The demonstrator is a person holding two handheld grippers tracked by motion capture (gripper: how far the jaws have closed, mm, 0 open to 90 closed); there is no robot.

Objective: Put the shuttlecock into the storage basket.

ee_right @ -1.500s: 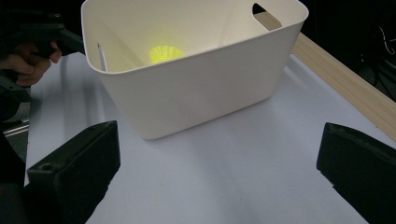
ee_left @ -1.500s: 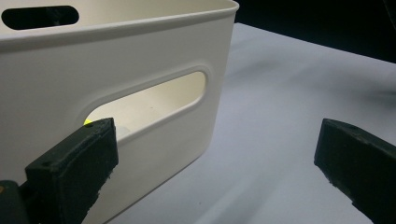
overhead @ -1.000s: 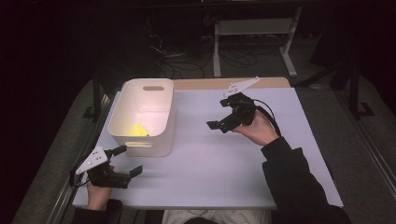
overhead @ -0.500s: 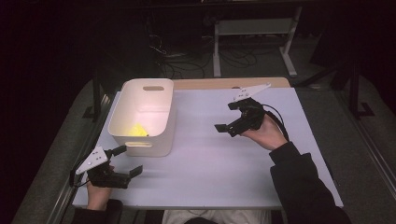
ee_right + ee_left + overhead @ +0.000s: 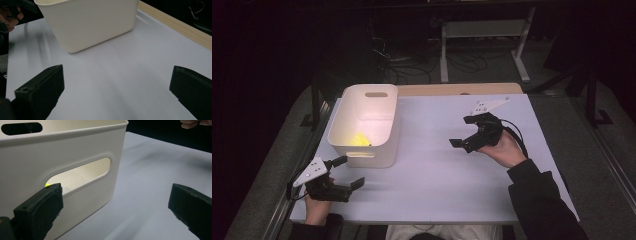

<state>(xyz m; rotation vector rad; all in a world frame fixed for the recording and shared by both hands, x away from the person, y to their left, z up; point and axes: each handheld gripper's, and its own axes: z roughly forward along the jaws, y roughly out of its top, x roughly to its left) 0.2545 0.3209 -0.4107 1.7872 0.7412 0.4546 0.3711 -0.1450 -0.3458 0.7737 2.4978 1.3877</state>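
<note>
We see a white bin (image 5: 364, 125) standing near the left edge of the table (image 5: 437, 190), toward the far left corner. Inside it, on the floor of the bin by the near wall, lies a small yellow thing (image 5: 358, 138). We can also spot a bit of that yellow through the handle hole in the left gripper view (image 5: 47, 185). Our left gripper (image 5: 348, 172) waits by the near left corner of the table, just in front of the bin, and its jaws are spread wide with nothing between them. Our right gripper (image 5: 463, 131) is on the right half of the table, well apart from the bin, and its jaws are spread wide too, with nothing in them. A second ago the right gripper was closer to the middle of the table and nearer the bin. Now it has pulled back toward the right edge and a little toward us. The left gripper has stayed where it was. The yellow thing has not moved and the bin has not moved. We think this means the putting-in part is done: the yellow thing sits in the bin, and the right hand (image 5: 504, 150) is backing off after letting go. We see no other loose thing on the table to pick up. From the right gripper view the bin (image 5: 87, 22) looks far off across the bare table.
</note>
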